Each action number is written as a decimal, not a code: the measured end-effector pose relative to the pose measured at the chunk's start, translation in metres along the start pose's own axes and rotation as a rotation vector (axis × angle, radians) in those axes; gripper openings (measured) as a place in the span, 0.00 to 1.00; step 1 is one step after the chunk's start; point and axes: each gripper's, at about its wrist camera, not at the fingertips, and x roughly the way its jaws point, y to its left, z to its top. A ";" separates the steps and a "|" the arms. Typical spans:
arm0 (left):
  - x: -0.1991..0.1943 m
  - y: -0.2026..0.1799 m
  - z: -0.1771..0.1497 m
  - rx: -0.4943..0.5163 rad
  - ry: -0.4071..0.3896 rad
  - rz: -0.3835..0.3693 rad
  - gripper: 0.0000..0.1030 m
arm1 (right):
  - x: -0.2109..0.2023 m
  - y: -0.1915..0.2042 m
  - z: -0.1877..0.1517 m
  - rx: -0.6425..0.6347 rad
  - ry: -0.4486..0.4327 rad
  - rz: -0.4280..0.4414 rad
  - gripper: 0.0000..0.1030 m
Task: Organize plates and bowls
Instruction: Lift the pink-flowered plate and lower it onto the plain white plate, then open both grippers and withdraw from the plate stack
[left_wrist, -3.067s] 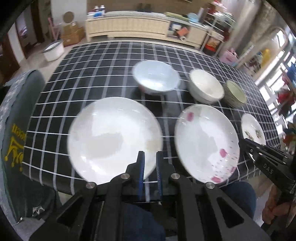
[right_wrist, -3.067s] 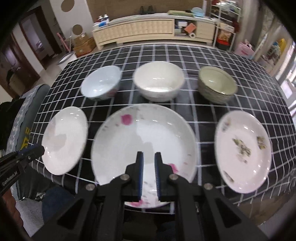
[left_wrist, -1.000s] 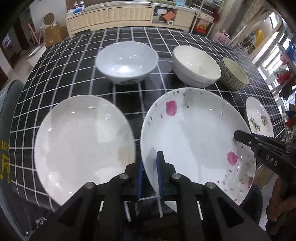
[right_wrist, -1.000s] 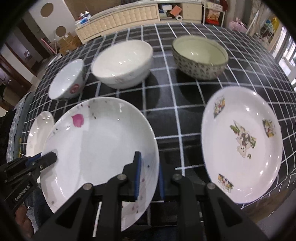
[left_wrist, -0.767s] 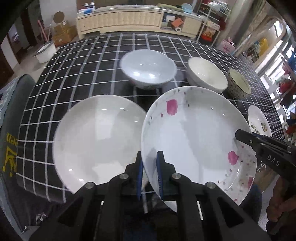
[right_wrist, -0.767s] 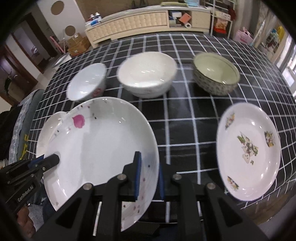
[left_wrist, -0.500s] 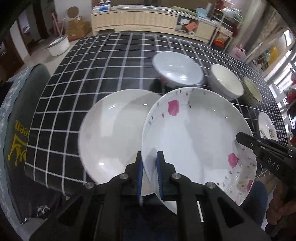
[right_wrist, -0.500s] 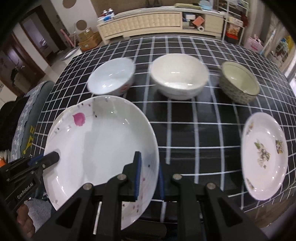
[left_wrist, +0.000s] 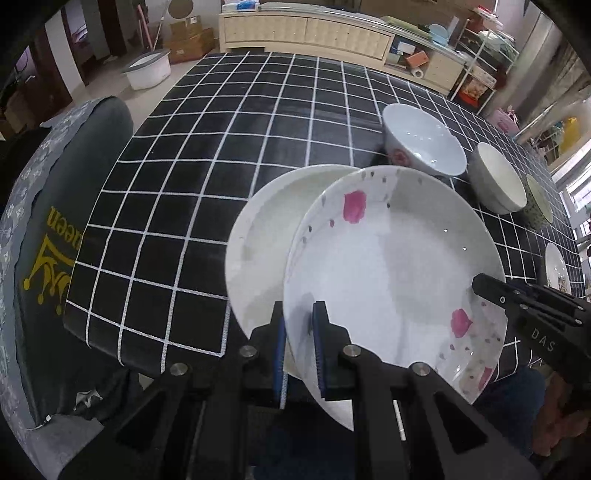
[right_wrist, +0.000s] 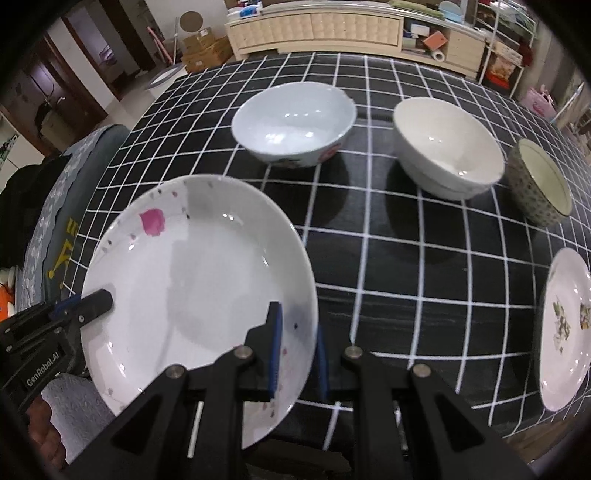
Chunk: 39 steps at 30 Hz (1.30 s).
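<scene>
Both grippers hold a large white plate with pink flowers in the air. My left gripper is shut on its near left rim. My right gripper is shut on its near right rim, and the plate also shows in the right wrist view. The held plate hangs partly over a plain white plate that lies on the black checked table. A pale blue bowl, a white bowl and a patterned green bowl stand in a row behind.
A small plate with animal pictures lies at the table's right edge. A grey padded chair stands at the table's left. A cream sideboard runs along the far wall.
Both grippers closed on the flowered plate, lifted it off the table and carried it left. It now overlaps the plain white plate.
</scene>
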 end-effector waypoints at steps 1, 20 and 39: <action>0.002 0.003 0.000 -0.004 0.005 0.000 0.12 | -0.001 0.002 0.001 -0.004 -0.005 -0.002 0.20; 0.021 0.039 0.014 -0.063 0.017 0.032 0.12 | 0.031 0.039 0.023 -0.081 0.017 -0.022 0.20; 0.020 0.044 0.012 -0.088 0.018 0.033 0.12 | 0.037 0.036 0.028 -0.055 0.028 -0.011 0.20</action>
